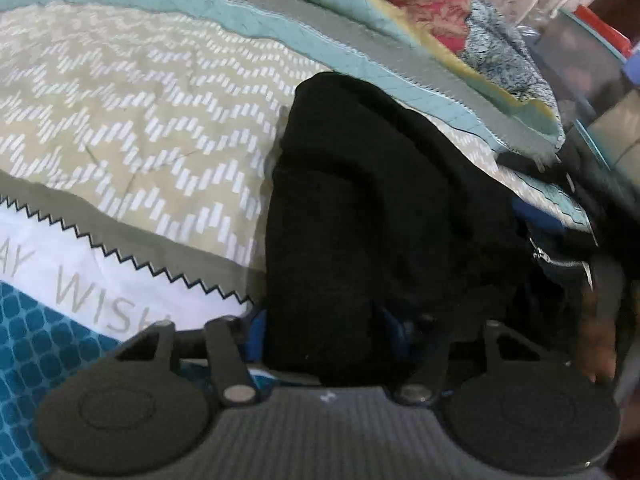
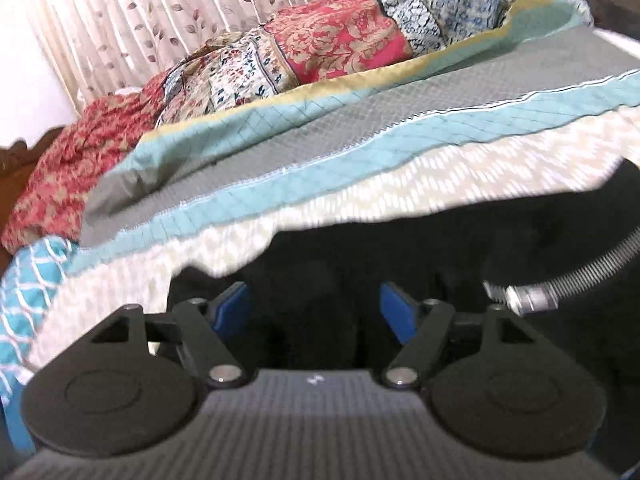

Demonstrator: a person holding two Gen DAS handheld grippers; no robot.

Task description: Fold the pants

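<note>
The black pants (image 1: 384, 216) lie bunched on the patterned bed quilt (image 1: 132, 120), their fabric draped between the left gripper (image 1: 332, 332) fingers so its grip cannot be told, while the right gripper (image 2: 314, 308) stands spread over them.

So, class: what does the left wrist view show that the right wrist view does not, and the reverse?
Only the left wrist view shows grey lettering on a white fabric band and a metal zipper. Only the right wrist view shows the leaf-print pleated curtain and a ribbed metal hose. Both show the black pants on the zigzag-patterned bedspread.
</note>
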